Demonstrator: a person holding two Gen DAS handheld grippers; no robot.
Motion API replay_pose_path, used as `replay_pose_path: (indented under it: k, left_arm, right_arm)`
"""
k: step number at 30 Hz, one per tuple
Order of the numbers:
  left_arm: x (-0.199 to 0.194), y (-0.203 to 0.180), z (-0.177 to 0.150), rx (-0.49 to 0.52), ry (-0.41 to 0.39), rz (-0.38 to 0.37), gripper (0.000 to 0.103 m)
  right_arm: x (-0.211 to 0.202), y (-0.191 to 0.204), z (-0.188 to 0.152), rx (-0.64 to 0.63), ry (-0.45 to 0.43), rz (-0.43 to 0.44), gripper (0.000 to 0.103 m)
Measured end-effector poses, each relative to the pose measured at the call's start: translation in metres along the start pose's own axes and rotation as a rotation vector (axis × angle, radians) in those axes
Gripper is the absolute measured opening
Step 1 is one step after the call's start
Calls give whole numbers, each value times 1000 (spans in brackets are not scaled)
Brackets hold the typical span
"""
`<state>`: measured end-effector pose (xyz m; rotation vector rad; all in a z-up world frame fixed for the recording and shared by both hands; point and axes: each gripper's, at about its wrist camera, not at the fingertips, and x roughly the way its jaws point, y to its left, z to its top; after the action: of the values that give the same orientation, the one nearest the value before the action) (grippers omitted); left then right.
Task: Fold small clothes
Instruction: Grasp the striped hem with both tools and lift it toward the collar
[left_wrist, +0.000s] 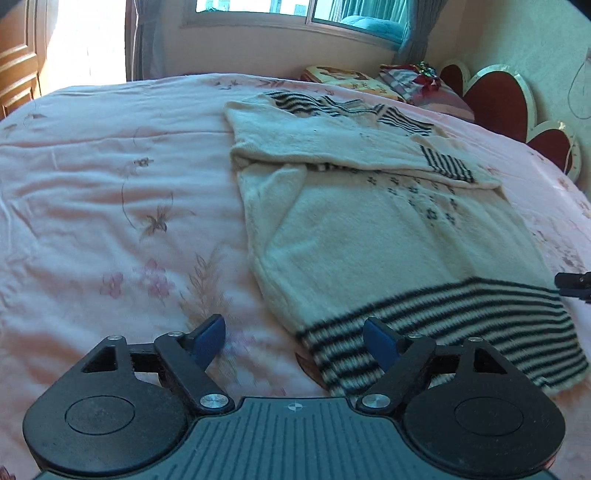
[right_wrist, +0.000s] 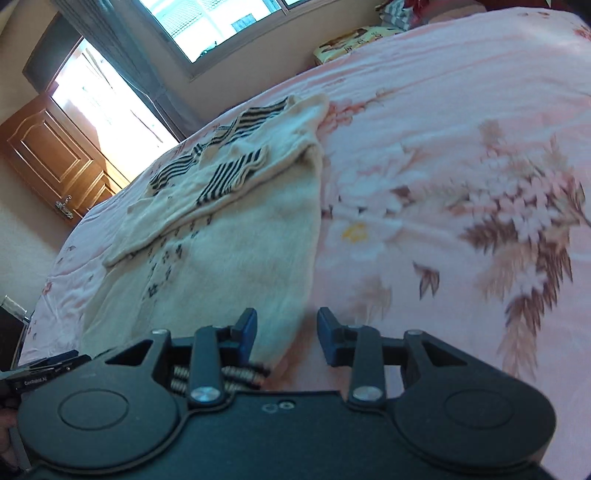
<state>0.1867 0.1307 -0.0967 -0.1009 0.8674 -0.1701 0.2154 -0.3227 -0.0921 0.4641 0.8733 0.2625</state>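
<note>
Partly blurred sweater (left_wrist: 388, 236) hem, right gripper (left_wrist: 572, 286) mostly cut off

The left tool (left_wrist: 294, 338) is matte black, with blue pads (left_wrist: 208, 339), silver pivot screws and a ribbed grey-black base bearing a small crosshair mark. The right tool (right_wrist: 287, 334) matches, with coiled springs showing lower left.

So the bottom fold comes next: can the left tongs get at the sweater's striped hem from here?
Probably yes. The left tongs stand open just short of the striped hem, with only bare bedspread between and nothing covering it.
</note>
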Motion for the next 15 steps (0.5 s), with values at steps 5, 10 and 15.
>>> replay_pose_path:
  k: [5, 10, 15]
  left_arm:
    - [-18, 11, -20, -166, 66, -234, 77]
    - [-14, 10, -39, -259, 92, -359, 67]
    - [8, 13, -44, -363, 142, -441, 25]
  right_arm:
    - [-17, 1, -37, 135, 60, 106, 36]
    - [-14, 1, -55, 232, 63, 187, 36]
    - [0, 4, -49, 246, 56, 216, 34]
